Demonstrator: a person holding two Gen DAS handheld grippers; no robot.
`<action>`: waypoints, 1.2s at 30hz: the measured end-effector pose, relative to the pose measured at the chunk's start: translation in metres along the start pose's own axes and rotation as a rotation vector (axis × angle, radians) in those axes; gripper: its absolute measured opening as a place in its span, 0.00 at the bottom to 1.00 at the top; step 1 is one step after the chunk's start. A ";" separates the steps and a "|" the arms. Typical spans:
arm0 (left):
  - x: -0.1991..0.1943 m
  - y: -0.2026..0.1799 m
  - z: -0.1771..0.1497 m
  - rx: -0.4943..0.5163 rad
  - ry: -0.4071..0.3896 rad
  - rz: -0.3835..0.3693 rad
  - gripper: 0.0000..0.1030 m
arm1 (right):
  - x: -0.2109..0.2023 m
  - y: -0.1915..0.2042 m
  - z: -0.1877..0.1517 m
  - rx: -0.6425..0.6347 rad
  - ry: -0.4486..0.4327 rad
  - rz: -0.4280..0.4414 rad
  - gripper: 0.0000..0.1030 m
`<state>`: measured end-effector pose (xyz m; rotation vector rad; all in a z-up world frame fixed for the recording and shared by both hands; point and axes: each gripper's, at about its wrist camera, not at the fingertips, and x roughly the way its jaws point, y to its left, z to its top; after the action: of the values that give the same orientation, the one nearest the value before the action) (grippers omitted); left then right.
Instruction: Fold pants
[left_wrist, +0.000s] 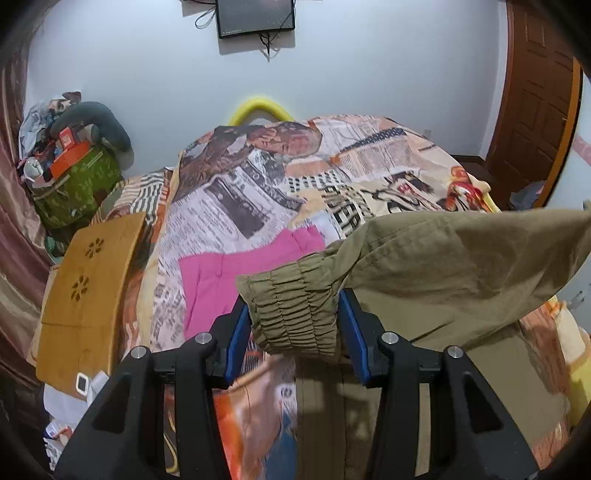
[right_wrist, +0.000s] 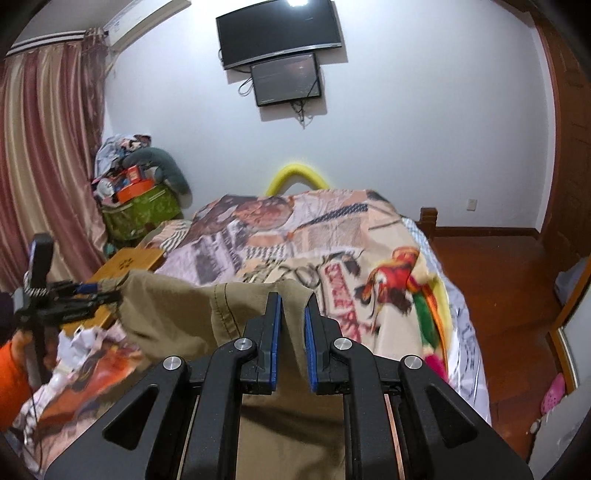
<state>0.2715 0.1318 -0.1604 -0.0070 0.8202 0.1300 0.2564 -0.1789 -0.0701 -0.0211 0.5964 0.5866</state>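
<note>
1. The khaki pants (left_wrist: 424, 273) hang stretched in the air above the bed (left_wrist: 258, 192), which is covered by a newspaper-print spread; their lower part drapes down onto that spread.
2. The left gripper (left_wrist: 295, 325) clamps the gathered elastic cuff (left_wrist: 295, 314) of one leg between its blue pads (left_wrist: 236, 332).
3. The right gripper (right_wrist: 293, 325) is clenched on the fabric edge of the pants, its jaws nearly together with cloth pinched between them.
4. In the right wrist view, the left gripper shows off to the left of the bed, gripping the far end of the pants.
5. A pink garment (left_wrist: 236, 273) lies flat on the bed, just beyond the cuff.
6. A wooden board (left_wrist: 88, 295) rests at the bed's left edge.
</note>
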 end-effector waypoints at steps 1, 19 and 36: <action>-0.002 0.000 -0.006 0.002 0.005 -0.006 0.46 | -0.005 0.002 -0.007 0.001 0.012 0.005 0.10; -0.019 -0.003 -0.108 0.074 0.160 -0.019 0.46 | -0.034 0.016 -0.132 0.149 0.254 0.042 0.10; -0.047 0.033 -0.075 0.006 0.064 0.086 0.78 | -0.066 0.023 -0.135 0.117 0.263 -0.018 0.17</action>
<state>0.1812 0.1546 -0.1763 0.0298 0.8854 0.2095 0.1290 -0.2183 -0.1439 0.0071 0.8844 0.5344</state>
